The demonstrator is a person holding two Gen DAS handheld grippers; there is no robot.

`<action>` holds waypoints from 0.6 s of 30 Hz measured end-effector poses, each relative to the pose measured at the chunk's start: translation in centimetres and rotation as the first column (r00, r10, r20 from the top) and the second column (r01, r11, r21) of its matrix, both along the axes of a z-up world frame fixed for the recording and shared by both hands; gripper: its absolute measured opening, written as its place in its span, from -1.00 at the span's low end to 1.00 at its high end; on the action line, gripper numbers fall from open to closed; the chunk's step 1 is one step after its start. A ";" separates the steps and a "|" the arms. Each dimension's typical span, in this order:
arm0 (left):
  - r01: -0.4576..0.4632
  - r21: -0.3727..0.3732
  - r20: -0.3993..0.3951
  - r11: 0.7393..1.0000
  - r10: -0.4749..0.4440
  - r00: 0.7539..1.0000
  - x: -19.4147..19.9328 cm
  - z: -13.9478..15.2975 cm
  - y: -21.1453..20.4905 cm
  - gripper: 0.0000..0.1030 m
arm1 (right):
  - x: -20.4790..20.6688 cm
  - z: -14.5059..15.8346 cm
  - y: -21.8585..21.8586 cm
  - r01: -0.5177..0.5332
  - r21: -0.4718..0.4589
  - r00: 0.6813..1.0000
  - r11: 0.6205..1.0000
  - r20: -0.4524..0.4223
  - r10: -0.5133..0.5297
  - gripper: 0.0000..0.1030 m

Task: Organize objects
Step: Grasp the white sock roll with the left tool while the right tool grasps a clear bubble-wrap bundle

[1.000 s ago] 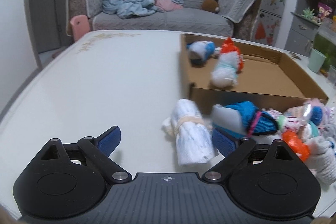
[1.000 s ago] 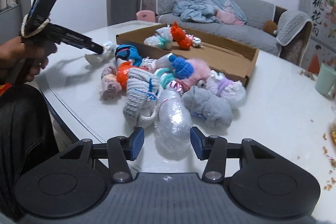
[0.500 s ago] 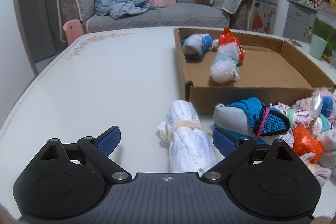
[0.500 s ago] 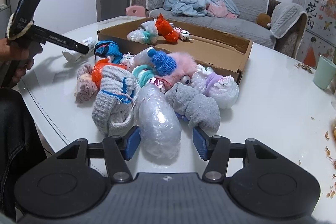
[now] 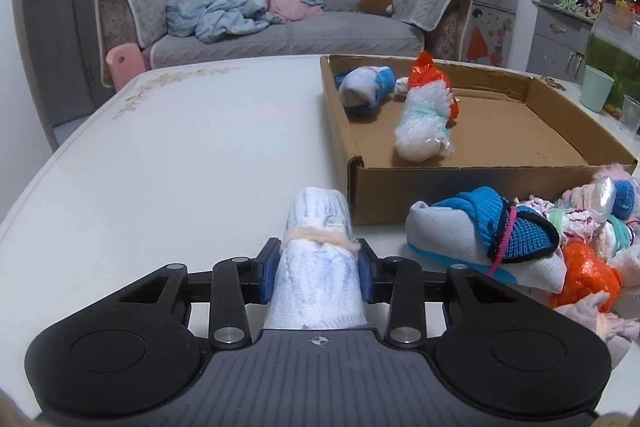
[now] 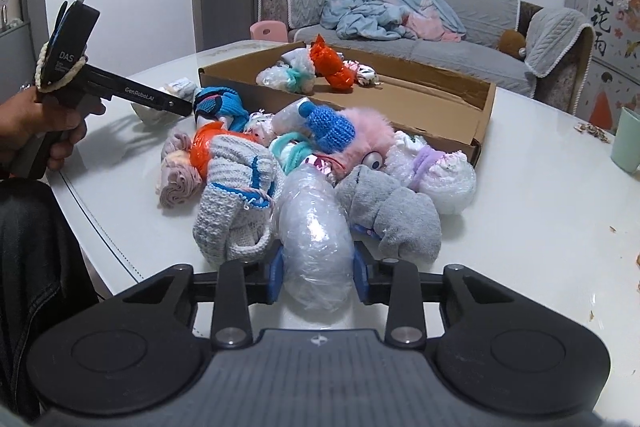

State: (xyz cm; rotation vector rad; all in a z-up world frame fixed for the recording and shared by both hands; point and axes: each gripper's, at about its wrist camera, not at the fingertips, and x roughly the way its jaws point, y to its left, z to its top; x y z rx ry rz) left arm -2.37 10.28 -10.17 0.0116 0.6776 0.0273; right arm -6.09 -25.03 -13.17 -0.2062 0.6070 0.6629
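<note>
So both grippers have just been closing and each one has something between its pads now; the left gripper (image 5: 318,277) is clamped on a white rolled sock bundle (image 5: 318,247) tied with a cream band, sitting on the desk (image 5: 180,155) just in front of the cardboard box (image 5: 400,195)'s near corner; the right gripper (image 6: 318,277) is squeezed onto a bundle wrapped in clear plastic (image 6: 314,239) at the near edge of the big pile (image 6: 304,155) of socks and knit stuff, right beside a grey sock roll (image 6: 396,215) and a grey knit piece (image 6: 236,203). The box only has a few bundles in it, including a white-and-orange one (image 5: 426,123) and a blue-and-white one (image 5: 366,89), and most of the heap is outside it, so I'd say the sorting is early days; this looks like the grab step for two items at once. Next move, I reckon, is lifting each one clear and carrying it over the box wall; the plastic one looks slippery and it's touching its neighbours, so it might drag the knit piece along; the left one has a short, clear run to the box.
</note>
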 end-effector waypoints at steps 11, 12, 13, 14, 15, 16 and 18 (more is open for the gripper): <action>-0.012 -0.001 0.031 1.000 0.012 0.999 -2.7 1.8 0.1 -0.14 | -1.0 2.4 -1.6 0.015 0.051 1.000 0.999 0.022 -0.016 -0.46; -0.010 0.000 0.036 1.000 0.010 0.999 -2.9 2.1 0.1 -0.14 | -1.1 2.7 -1.7 0.016 0.055 0.999 0.998 0.027 -0.017 -0.46; -0.006 0.001 0.042 1.000 0.006 0.999 -3.2 2.5 0.0 -0.14 | -1.1 3.1 -1.8 0.017 0.058 0.999 0.998 0.034 -0.019 -0.46; -0.004 0.004 0.049 1.000 0.004 0.999 -3.4 2.9 -0.1 -0.14 | -1.2 3.3 -1.8 0.016 0.062 0.999 0.998 0.037 -0.018 -0.46; -0.001 0.005 0.058 1.000 0.001 0.998 -3.6 3.3 -0.2 -0.14 | -1.3 3.7 -2.0 0.016 0.068 0.999 0.998 0.043 -0.019 -0.46; 0.004 0.003 0.065 1.000 -0.004 0.998 -3.7 3.8 -0.4 -0.14 | -1.3 4.1 -2.0 0.015 0.073 0.999 0.997 0.047 -0.018 -0.46; 0.015 -0.001 0.081 1.000 -0.015 0.997 -3.9 4.8 -0.7 -0.14 | -1.3 4.9 -2.0 0.009 0.079 0.998 0.997 0.060 -0.014 -0.46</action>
